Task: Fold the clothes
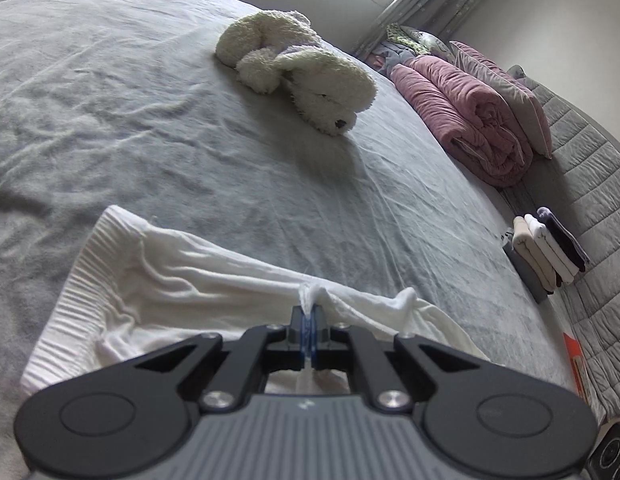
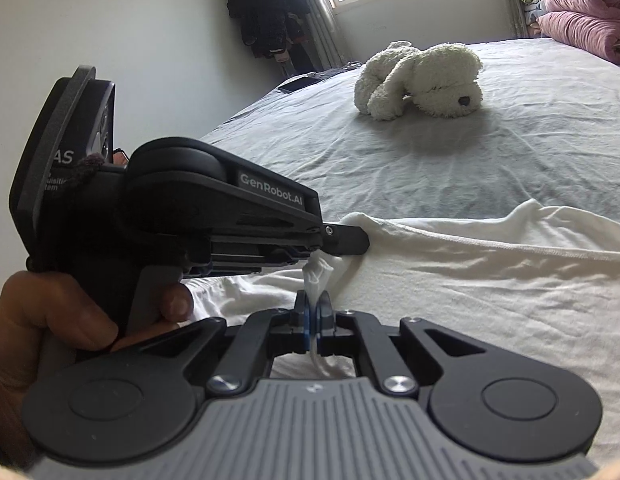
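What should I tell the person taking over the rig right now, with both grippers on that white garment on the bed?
Left gripper: shut on a pinch of the white garment, near its edge.
Right gripper: shut on another pinch of the same garment, close beside the left one.
The garment lies rumpled on the grey bed sheet, ribbed band to the left.
A stack of folded clothes stands by the padded headboard, so some pieces look done.
A plush dog lies further up the bed, clear of the work.
Left to do: fold this garment, probably then add it to the stack.
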The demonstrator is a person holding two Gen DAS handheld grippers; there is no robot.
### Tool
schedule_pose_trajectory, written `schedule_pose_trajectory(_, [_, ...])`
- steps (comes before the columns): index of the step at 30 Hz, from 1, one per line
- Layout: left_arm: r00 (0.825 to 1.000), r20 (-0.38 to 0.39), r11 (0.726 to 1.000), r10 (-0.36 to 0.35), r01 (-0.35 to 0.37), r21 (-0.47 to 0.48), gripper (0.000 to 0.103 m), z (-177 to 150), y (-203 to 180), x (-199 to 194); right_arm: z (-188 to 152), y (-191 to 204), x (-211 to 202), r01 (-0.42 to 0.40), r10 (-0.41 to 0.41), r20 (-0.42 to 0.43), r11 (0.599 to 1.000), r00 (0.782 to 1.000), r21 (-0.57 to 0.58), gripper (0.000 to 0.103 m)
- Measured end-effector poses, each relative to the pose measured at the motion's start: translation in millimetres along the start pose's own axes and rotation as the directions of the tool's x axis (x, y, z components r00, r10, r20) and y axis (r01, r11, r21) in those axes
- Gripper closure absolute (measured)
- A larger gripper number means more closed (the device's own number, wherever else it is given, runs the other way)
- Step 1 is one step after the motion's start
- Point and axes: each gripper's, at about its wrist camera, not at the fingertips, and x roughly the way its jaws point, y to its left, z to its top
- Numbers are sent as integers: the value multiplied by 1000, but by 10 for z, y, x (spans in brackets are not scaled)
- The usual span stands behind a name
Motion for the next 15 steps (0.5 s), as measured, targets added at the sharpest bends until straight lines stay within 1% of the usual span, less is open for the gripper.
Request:
schedule_pose_trajectory(4, [1000, 16, 999, 19, -19, -30, 101, 43, 178, -74, 14, 103, 144, -24, 24, 2, 1000, 1000, 15, 99])
schedule_pose_trajectory(15, [996, 64, 996, 65, -62, -58, 101, 111, 399, -223, 26, 272, 398, -68, 68, 10, 996, 998, 56, 99])
